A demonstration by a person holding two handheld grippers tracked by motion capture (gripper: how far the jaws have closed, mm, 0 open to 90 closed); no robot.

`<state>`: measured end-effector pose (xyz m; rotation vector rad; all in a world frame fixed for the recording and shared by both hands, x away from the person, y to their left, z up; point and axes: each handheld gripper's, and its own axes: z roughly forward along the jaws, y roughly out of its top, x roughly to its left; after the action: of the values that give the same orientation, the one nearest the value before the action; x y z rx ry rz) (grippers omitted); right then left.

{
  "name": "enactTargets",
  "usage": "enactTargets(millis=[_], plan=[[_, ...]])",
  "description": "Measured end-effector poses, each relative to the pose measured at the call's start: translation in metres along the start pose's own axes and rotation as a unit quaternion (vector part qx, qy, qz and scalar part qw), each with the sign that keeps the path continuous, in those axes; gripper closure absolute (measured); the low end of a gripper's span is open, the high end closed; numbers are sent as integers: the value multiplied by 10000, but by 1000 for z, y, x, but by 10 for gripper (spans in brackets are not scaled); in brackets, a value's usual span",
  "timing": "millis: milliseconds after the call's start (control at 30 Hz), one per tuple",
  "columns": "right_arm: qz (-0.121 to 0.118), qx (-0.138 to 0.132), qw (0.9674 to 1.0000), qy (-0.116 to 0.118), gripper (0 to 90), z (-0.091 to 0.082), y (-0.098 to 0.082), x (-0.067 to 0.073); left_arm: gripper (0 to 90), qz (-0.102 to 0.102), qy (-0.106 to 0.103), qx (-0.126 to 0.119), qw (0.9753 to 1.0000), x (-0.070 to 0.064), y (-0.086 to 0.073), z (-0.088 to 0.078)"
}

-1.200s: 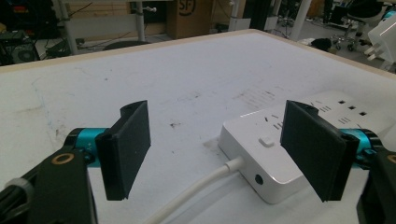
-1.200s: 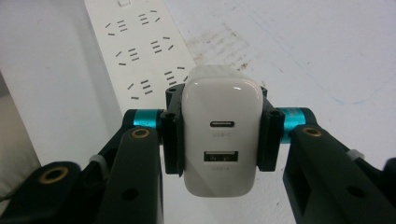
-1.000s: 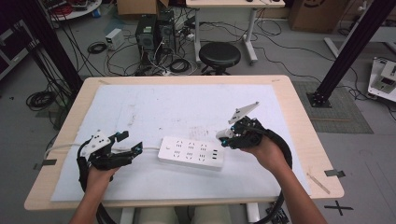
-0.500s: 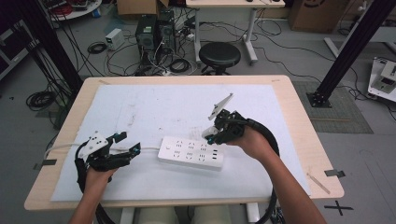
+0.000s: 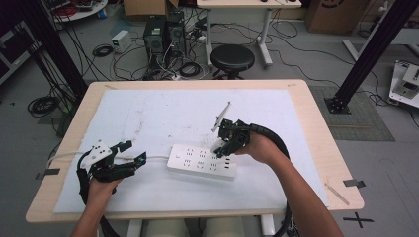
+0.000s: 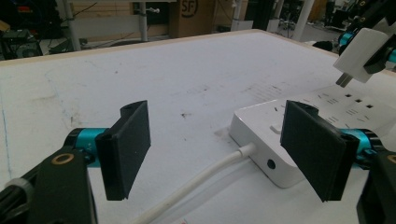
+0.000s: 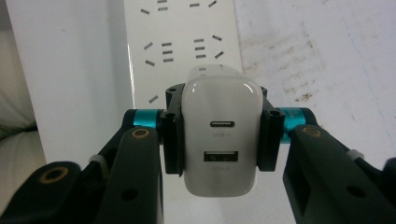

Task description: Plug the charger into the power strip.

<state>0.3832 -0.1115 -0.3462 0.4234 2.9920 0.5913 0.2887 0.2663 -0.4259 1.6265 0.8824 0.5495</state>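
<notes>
At the white-covered table (image 5: 163, 111), my right gripper (image 5: 221, 148) pinches a white charger (image 7: 221, 135) by its two flat sides, the black jaws pressed against the plastic. In the right gripper view the charger's back faces the camera, an oval port above a rectangular one, and the white power strip (image 7: 184, 44) lies directly beyond it with its rows of slots showing. In the left gripper view the charger (image 6: 362, 56) hangs tilted over the far part of the power strip (image 6: 280, 140), its metal prongs pointing down and clear of the sockets, not touching them.

From the high view the power strip (image 5: 201, 161) lies flat near the middle of the table's front half, its long side running left to right and angled slightly. The strip's white cord (image 6: 201, 184) leaves its near end and runs between my left jaws. My left gripper (image 5: 129, 160) rests low at the table's left front, just beside the strip's left end, its jaws spread wide on either side of the cord and gripping nothing. Both of my forearms enter from the bottom edge.
</notes>
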Motion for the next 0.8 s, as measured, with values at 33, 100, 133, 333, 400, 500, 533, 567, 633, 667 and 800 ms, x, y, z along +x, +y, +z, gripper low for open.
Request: enactTargets(millis=[33, 100, 133, 333, 400, 500, 533, 567, 633, 667, 800], plan=[[-52, 44, 10000, 19, 631, 3, 1, 0, 244, 0, -1, -1, 10000, 0, 0, 0], [-56, 115, 9999, 41, 630, 5, 1, 0, 244, 9, 5, 8, 10000, 0, -1, 0], [-98, 133, 9999, 29, 630, 7, 2, 0, 244, 9, 3, 11, 10000, 0, -1, 0], [-259, 350, 9990, 17, 630, 15, 5, 1, 244, 6, -20, -4, 10000, 1, -1, 1], [-293, 342, 9990, 16, 630, 15, 6, 0, 244, -10, -36, 5, 10000, 1, -1, 1], [-399, 464, 9981, 11, 631, 18, 8, 2, 244, 4, -46, 27, 10000, 1, -1, 2], [-497, 482, 9976, -27, 631, 20, 10, 3, 244, -1, -47, 21, 10000, 1, -1, 2], [-535, 583, 9969, -30, 631, 20, 13, 4, 244, -5, -46, 16, 10000, 1, -1, 2], [-657, 722, 9952, -74, 632, 21, 18, 5, 244, -10, -42, 5, 10000, 2, -1, 2], [-663, 821, 9944, -70, 632, 21, 20, 5, 244, -3, -46, 12, 10000, 2, -1, 2], [-758, 1160, 9903, -104, 634, 25, 33, 7, 244, -3, -48, 13, 10000, 1, -1, 2]])
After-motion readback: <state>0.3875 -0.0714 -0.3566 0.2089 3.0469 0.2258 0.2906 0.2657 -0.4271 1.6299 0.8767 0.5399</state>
